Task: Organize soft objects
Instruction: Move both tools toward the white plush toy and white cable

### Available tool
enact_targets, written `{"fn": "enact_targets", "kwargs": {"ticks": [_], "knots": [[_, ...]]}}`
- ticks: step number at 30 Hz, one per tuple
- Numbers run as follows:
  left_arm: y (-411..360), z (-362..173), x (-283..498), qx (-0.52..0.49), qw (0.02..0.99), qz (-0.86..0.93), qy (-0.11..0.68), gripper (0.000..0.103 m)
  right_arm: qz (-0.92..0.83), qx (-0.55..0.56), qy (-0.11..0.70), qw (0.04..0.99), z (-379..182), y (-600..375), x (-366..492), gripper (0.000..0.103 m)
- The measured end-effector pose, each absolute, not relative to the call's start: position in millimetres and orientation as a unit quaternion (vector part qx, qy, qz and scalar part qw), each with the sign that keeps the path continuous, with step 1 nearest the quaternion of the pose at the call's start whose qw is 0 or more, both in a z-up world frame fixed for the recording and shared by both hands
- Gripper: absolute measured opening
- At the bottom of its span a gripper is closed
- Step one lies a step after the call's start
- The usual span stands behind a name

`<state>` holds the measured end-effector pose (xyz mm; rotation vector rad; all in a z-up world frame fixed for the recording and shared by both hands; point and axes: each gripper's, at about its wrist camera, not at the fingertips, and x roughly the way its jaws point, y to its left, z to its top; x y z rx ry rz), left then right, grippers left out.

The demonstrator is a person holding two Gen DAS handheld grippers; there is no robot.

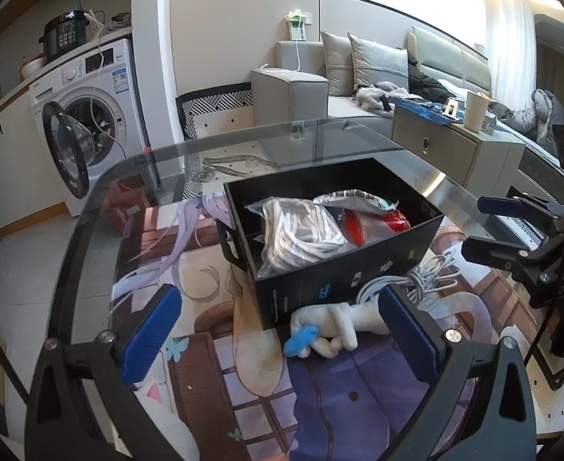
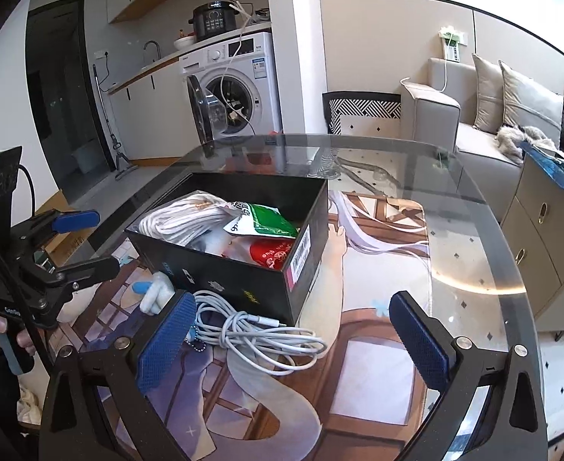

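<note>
Two grippers I hold wide and empty: left gripper point(image 1: 278, 330), right gripper point(image 2: 297, 342). The plush toy point(image 1: 328, 330) and white cable point(image 2: 258, 330) lie on the surface point(image 2: 454, 238) just near the black box point(image 2: 243, 276).

Both units match: left gripper point(image 1: 278, 330) and right gripper point(image 2: 293, 340) have black frames, blue ribbed pads point(image 2: 166, 342) and silver screws point(image 2: 122, 343) at the finger bases (white lettering on the body, unreadable). Black cable point(image 2: 28, 188) runs off the left one.
</note>
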<state>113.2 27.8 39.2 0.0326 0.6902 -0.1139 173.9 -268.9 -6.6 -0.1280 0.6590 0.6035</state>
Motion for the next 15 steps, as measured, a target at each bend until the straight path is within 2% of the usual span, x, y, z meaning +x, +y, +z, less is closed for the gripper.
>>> {"fn": "enact_targets", "kwargs": {"ticks": [15], "knots": [[15, 21, 120, 0.021, 0.927, -0.075, 0.366, 0.103, 0.293, -0.073, 0.371, 0.878, -37, -253, 184, 0.102]]}}
